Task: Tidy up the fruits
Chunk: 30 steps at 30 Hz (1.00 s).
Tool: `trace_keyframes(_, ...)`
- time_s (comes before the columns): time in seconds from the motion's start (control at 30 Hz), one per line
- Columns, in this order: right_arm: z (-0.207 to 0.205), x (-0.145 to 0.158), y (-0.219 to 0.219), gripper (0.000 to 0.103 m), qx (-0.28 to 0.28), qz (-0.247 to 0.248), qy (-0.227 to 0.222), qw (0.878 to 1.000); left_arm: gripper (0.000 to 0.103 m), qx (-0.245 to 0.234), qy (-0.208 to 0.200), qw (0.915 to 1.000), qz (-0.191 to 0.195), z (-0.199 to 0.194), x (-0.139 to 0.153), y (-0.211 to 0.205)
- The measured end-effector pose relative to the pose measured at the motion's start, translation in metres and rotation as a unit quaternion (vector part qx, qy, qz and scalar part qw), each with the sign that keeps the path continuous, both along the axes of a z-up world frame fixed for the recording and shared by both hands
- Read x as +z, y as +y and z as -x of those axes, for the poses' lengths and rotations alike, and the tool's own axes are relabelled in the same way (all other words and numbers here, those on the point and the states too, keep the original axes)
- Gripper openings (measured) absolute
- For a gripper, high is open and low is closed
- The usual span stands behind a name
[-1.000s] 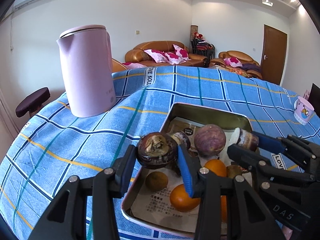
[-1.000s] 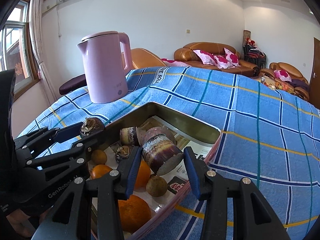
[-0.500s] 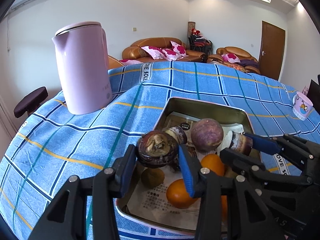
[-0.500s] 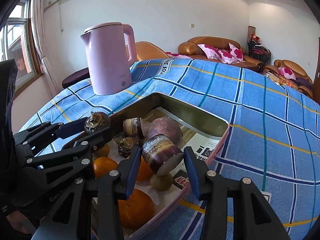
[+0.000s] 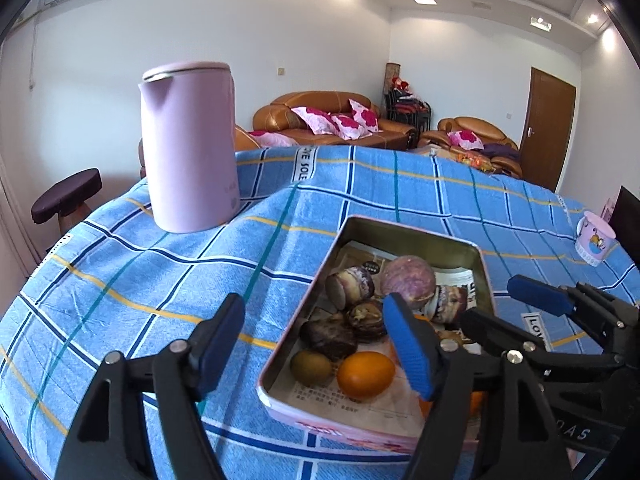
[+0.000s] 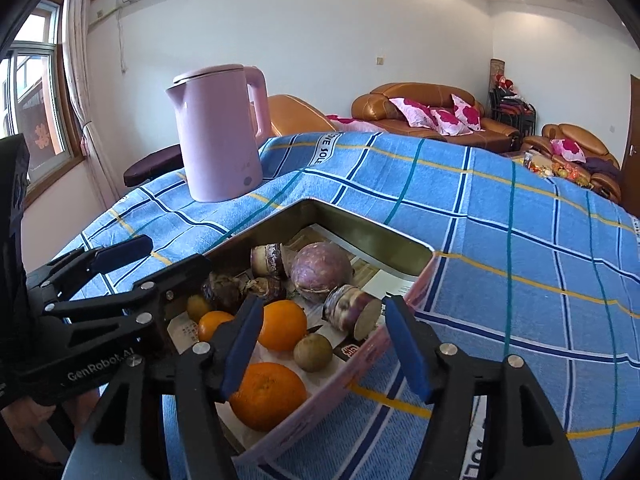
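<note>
Both tongs have just been opening and hold nothing: left tongs (image 5: 316, 344) over the tin's (image 5: 404, 232) near-left rim, right tongs (image 6: 324, 344) above the cut purple piece (image 6: 352, 310) inside it. Lift clear straight upward, avoiding the piled fruit.

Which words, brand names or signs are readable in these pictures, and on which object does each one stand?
"GenRobot.AI": white, on the black body of the left tongs.
"VE SOLE": partly cut off, on a white band of the blue checked tablecloth.
"LOV": cut off by the tongs, on another white band of the tablecloth.
"DAS": partial, on the black body of the right tongs.
Printed paper lining the metal tin: characters too small to read.
</note>
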State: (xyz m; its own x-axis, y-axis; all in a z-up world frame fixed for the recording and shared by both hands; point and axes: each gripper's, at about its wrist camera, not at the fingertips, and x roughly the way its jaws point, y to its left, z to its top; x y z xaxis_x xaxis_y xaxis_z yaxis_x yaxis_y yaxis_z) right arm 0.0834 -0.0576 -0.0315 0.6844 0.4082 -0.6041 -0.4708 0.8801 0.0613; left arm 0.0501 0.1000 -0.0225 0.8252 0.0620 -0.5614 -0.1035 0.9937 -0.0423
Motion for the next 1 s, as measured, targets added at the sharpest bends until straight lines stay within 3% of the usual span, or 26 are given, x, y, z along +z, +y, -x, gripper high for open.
trace_keyframes(0.47, 0.026, 0.027, -0.021, 0.065, -0.022, -0.019, -0.041, 0.999, 0.074, 0.001, -0.023, 0.9997, -0.001, 0.018, 0.016, -0.006)
trace_keyframes(1.0, 0.033, 0.032, -0.030, 0.066, -0.029, -0.032, -0.051, 0.998, 0.074, -0.003, -0.024, 0.9997, -0.007, 0.023, 0.017, -0.012)
